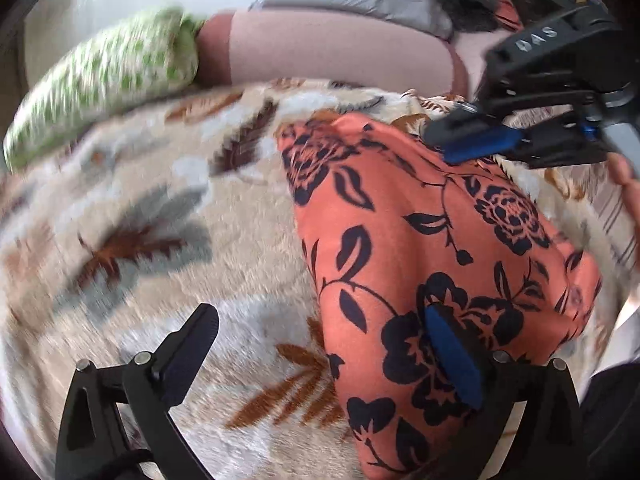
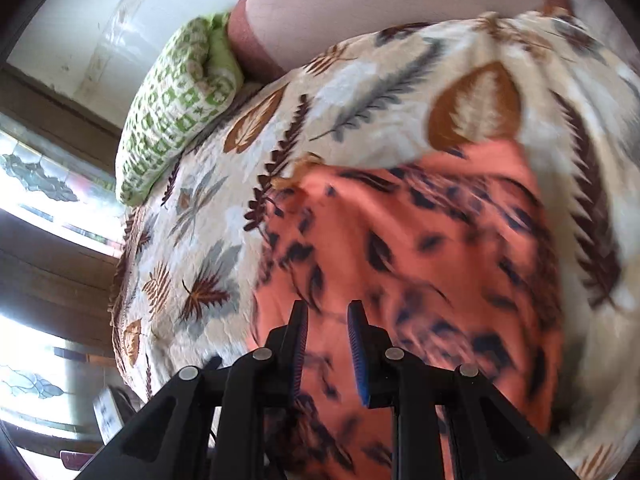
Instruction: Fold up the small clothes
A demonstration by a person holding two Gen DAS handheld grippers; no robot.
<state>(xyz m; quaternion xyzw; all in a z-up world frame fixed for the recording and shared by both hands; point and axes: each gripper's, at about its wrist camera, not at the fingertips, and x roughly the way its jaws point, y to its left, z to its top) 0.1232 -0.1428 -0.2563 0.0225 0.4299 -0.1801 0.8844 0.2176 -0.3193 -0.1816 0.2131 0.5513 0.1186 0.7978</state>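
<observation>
We see an orange cloth (image 1: 432, 216) with dark flowers lying folded on the leafy blanket (image 1: 192, 216), right of the green pillow (image 1: 108, 80). Our left gripper (image 1: 324, 336) is wide open at its near edge. Our right gripper (image 2: 328, 320) hangs above it, jaws close together, holding nothing.

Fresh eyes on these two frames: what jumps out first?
The orange garment with black flowers, lying on the leaf-print blanket, dominates both views. In the left wrist view the left gripper stands wide open, one finger over the garment's near edge, while the right gripper comes in at the far edge. A green-patterned pillow sits at the far left by the wall.
</observation>
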